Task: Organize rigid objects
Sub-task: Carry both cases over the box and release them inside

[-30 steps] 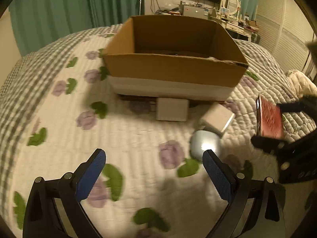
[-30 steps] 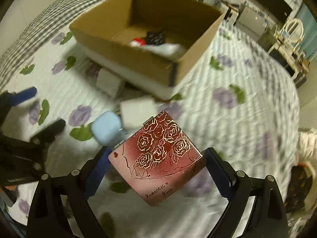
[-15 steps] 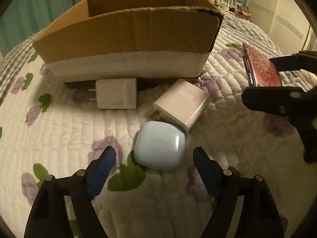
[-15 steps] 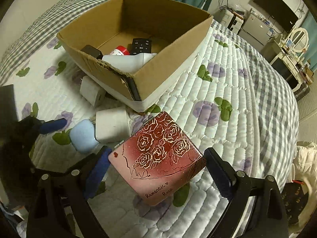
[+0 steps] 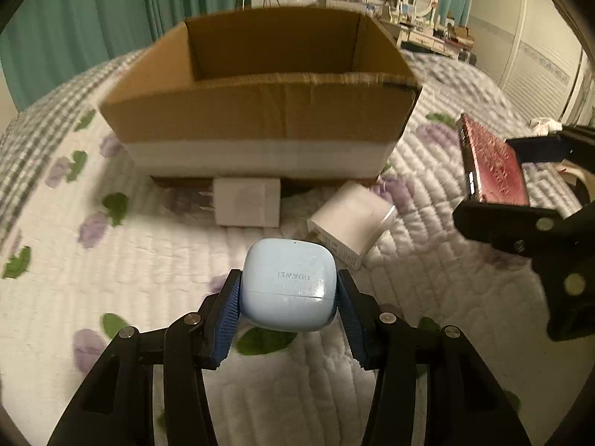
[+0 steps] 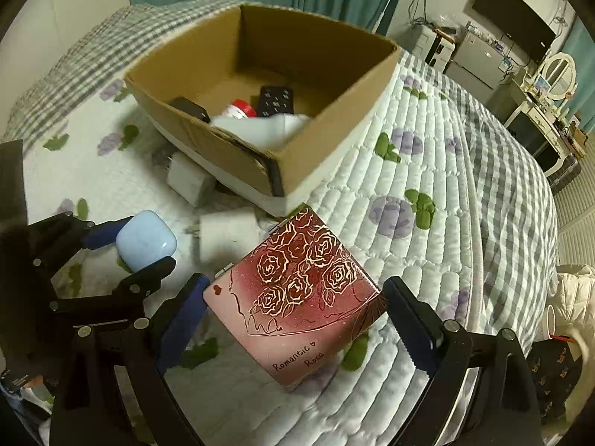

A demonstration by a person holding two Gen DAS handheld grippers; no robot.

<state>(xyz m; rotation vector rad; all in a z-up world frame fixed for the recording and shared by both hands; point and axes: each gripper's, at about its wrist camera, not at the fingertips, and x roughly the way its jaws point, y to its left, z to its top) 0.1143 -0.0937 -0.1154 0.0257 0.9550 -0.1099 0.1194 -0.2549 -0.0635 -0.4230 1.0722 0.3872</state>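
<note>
My left gripper is shut on a light blue earbud case and holds it above the quilt, in front of the open cardboard box. The case also shows in the right wrist view. My right gripper is shut on a red rose-patterned case, held to the right of the box; it also shows in the left wrist view. Two white chargers lie on the bed by the box's near wall.
The box holds a black remote, a red-capped item, a black block and a white item. The floral quilt covers the bed. Furniture stands at the back right.
My left gripper closed on the blue earbud case and lifted it off the quilt. My right gripper keeps hold of the rose case beside the box.
</note>
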